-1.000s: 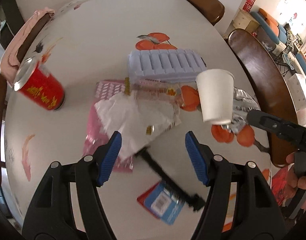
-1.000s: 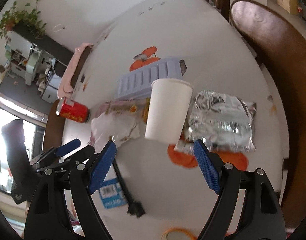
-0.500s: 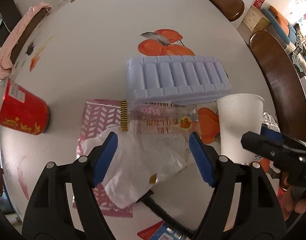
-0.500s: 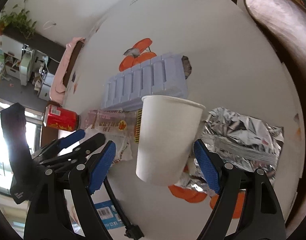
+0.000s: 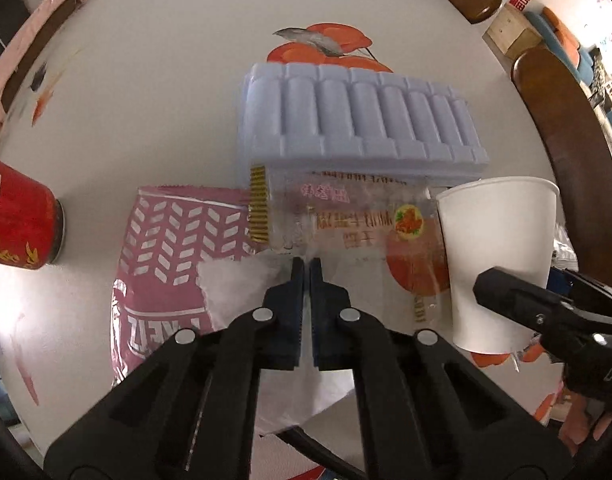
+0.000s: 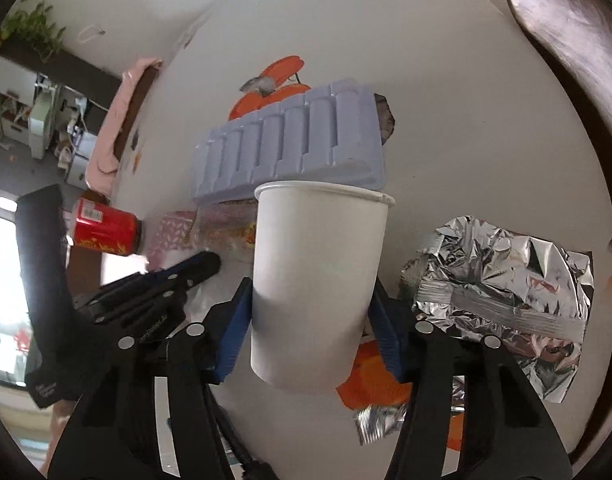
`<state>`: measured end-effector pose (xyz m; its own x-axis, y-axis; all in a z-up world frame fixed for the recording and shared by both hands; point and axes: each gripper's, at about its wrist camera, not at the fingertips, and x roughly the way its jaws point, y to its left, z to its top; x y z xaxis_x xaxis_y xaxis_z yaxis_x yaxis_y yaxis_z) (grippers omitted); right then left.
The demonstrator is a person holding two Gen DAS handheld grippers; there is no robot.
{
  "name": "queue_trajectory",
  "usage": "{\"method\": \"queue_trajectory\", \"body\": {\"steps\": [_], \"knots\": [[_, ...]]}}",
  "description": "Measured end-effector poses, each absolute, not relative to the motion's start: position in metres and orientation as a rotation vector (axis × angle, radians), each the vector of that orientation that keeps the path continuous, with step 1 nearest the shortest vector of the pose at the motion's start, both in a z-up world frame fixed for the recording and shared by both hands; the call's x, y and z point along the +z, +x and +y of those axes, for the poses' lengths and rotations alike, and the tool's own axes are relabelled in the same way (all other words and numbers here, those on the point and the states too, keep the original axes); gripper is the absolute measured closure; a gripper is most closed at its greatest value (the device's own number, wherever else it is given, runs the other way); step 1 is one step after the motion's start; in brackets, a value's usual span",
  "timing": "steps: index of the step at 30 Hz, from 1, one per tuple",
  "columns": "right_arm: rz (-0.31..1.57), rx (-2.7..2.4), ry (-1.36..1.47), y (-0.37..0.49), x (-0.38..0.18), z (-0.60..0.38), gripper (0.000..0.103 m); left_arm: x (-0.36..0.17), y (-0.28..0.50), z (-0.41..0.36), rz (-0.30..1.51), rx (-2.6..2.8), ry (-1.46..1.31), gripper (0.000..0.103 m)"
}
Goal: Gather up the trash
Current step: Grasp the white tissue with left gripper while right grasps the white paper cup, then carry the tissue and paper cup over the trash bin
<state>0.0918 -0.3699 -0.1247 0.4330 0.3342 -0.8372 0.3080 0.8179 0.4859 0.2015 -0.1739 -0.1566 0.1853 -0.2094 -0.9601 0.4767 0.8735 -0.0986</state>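
Both claws are engaged: the left claw (image 5: 305, 264) has just been closed, its pads pinched together on the thin clear wrapper (image 5: 345, 220) lying on the worktop (image 5: 146, 80) in front of the lilac tray (image 5: 357, 120); the right claw (image 6: 309, 328) has just been closing, and its blue pads are pressed against the lower wall of the upright paper cup (image 6: 317, 280). The wrapper is judged light, limp and slippery; the cup light and easily crushed, best held low. Both claws are pointed steeply downward.
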Motion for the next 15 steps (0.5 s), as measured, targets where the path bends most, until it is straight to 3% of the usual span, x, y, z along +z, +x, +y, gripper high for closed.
{"method": "queue_trajectory", "body": {"steps": [15], "knots": [[1.023, 0.099, 0.633, 0.076, -0.065, -0.360, 0.048, -0.094, 0.179, -0.140, 1.151, -0.502, 0.202, 0.102]]}}
